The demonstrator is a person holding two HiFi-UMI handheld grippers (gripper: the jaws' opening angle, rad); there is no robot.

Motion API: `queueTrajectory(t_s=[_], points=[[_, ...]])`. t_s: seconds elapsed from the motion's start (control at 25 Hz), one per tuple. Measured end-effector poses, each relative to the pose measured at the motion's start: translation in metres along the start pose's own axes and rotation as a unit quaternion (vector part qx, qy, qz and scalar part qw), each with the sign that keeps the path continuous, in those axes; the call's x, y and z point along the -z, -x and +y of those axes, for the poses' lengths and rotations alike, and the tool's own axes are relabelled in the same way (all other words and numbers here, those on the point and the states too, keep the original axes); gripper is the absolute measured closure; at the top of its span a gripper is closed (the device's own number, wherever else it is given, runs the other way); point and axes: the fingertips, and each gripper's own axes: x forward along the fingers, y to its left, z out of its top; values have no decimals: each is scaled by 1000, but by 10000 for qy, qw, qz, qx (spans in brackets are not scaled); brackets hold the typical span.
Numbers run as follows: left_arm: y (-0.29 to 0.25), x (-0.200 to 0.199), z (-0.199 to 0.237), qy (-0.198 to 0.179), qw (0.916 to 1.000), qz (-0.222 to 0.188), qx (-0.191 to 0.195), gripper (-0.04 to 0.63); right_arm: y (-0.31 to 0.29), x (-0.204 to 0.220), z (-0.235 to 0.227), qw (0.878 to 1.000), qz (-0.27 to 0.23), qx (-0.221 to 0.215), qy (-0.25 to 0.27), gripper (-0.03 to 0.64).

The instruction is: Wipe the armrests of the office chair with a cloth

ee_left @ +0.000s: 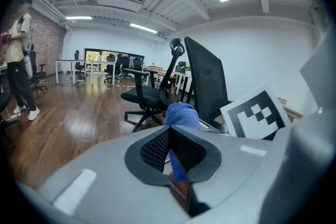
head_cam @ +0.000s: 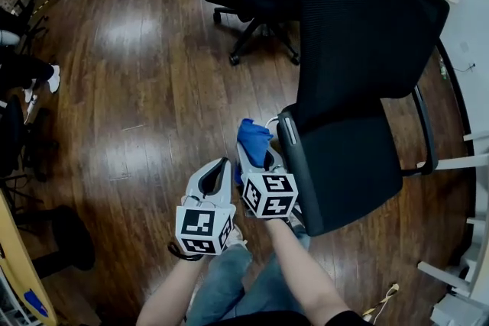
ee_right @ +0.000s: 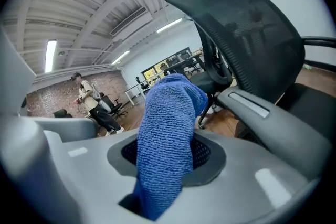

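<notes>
The cloth is blue terry, rough and nubbly. Beside it the office chair's armrest is smooth matt plastic, its backrest fine black mesh. The floor is glossy dark wood.

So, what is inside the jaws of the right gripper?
A blue cloth is clamped between the jaws of the right gripper; its free end bunches out in front, near the armrest. How deep it reaches inside is hidden.
</notes>
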Motion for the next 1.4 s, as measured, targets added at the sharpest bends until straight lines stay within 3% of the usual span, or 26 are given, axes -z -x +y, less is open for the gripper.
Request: queueTrajectory(t_s=[0.28,0.48,1.0,1.4], points=[[-1,24,18,-91,9997,90,231,592,-31,13,-44,9965,-279,684,-402,479],[0,44,21,-54,9990,213,396,591,-25,18,-54,9942,-366,901,-458,479],[36,55,-22,-108,9929,374,1126,592,62,52,-48,9879,-263,1447,-496,479],[60,80,-66,-58,9908,407,1293,591,128,84,-50,9863,-73,1593,-434,479]])
